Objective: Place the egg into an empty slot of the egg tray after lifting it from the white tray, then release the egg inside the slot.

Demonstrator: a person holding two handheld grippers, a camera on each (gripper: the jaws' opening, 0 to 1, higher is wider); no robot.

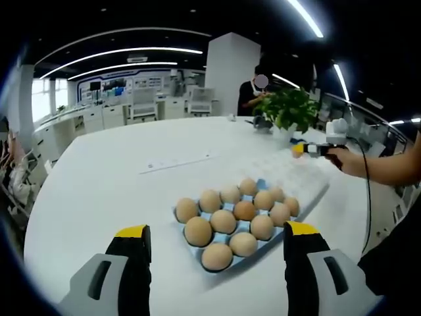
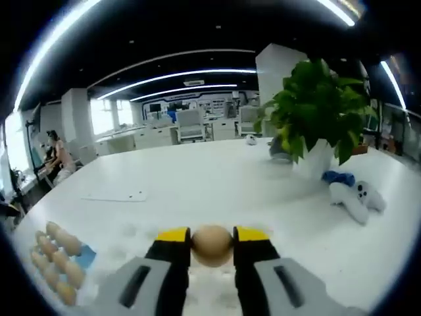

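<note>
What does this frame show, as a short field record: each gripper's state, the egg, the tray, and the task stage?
right gripper: shut on egg, held above the white table
left gripper: open, jaws apart, holding nothing
egg tray: blue, near end filled with brown eggs; far slots look empty
nearby: potted plant, white game controller
stage: egg lifted, not yet placed in a slot

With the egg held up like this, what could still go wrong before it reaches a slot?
The right tool pinches the egg only at its two sides, so it might slip or crack during the carry. The egg tray is almost full of eggs, so the egg may knock a neighbour on the way down. The left tool is open with its tips either side of the tray's near end and might get in the way.
</note>
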